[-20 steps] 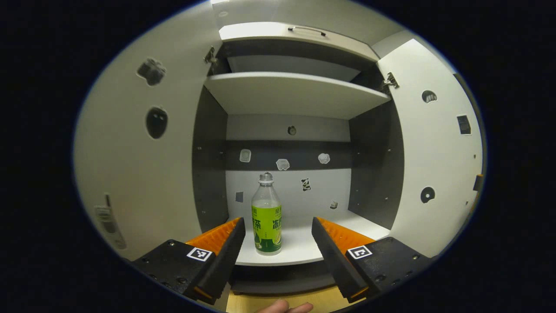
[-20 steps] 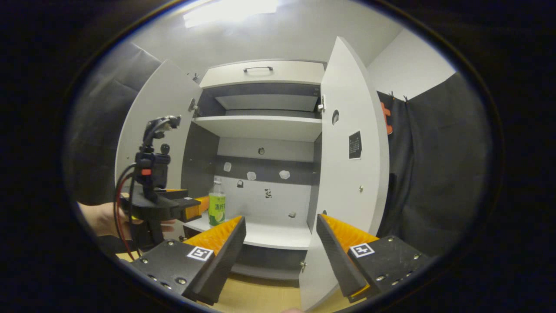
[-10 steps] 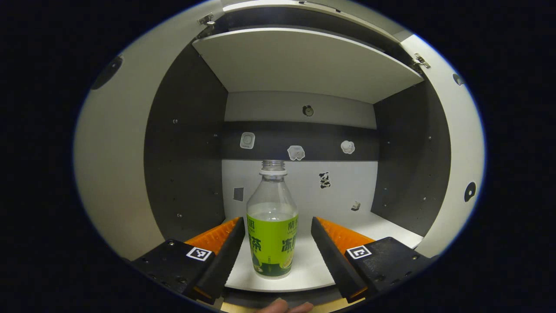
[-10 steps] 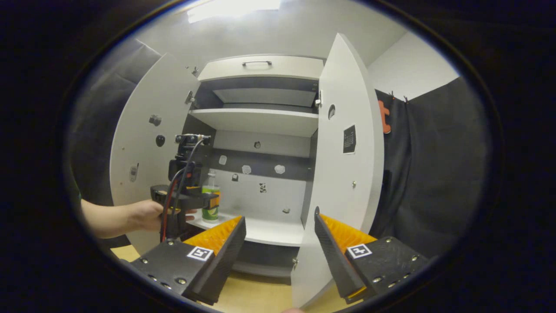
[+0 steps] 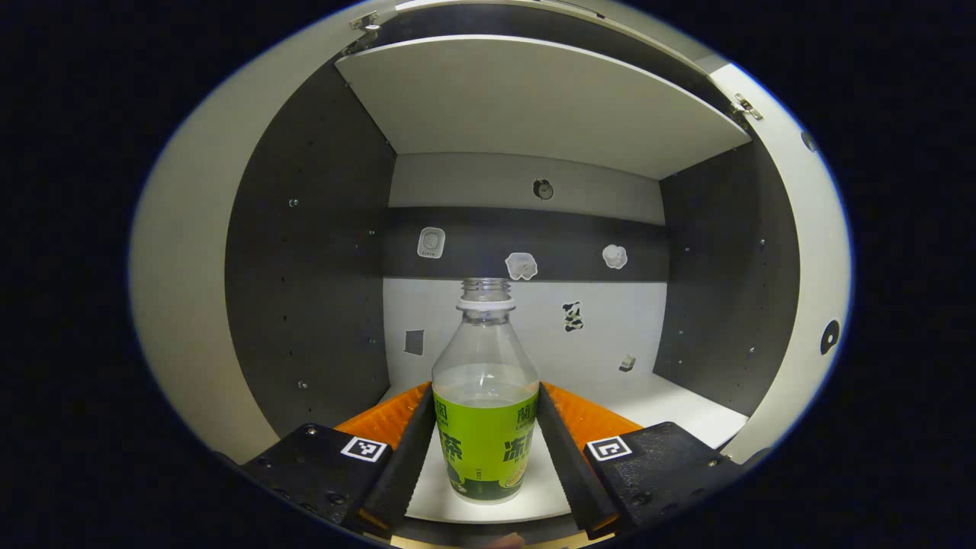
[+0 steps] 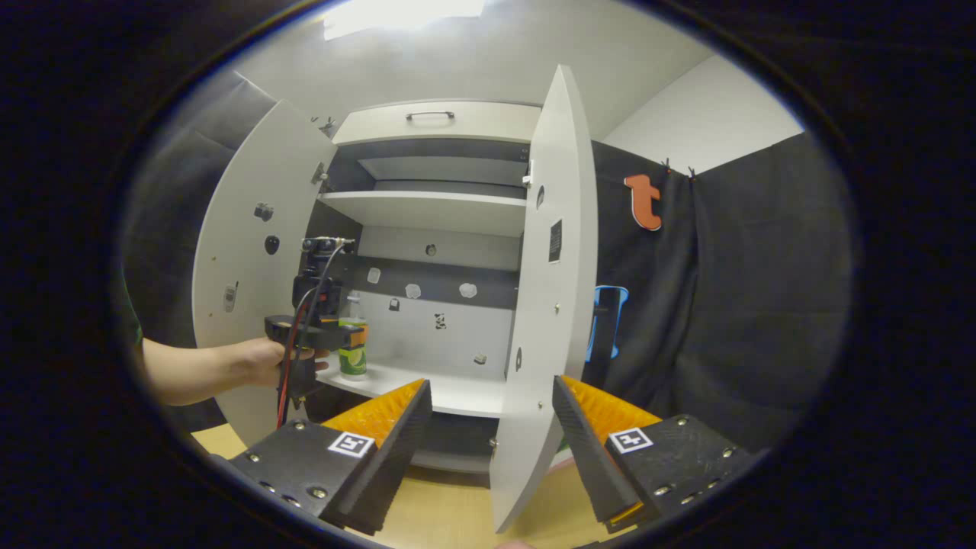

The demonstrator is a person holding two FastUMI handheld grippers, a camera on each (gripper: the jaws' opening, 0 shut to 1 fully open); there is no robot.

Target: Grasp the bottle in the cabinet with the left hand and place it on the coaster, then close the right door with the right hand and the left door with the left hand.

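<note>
A clear bottle with a green label and no cap stands on the cabinet's lower shelf. My left gripper has a finger pressed against each side of the label. In the right gripper view, a hand holds that left gripper inside the cabinet, around the bottle. My right gripper is open with nothing held, in front of the cabinet. The front edge of the open right door stands between and beyond its fingers. The left door is swung wide open.
An upper shelf spans the cabinet above the bottle, and small stickers dot the back wall. A drawer with a handle tops the cabinet. A wooden tabletop lies below my right gripper. Black cloth hangs to the right.
My left gripper has moved forward into the cabinet and closed its fingers onto the bottle. The right gripper's view has swung rightward, so the right door now appears edge-on.
</note>
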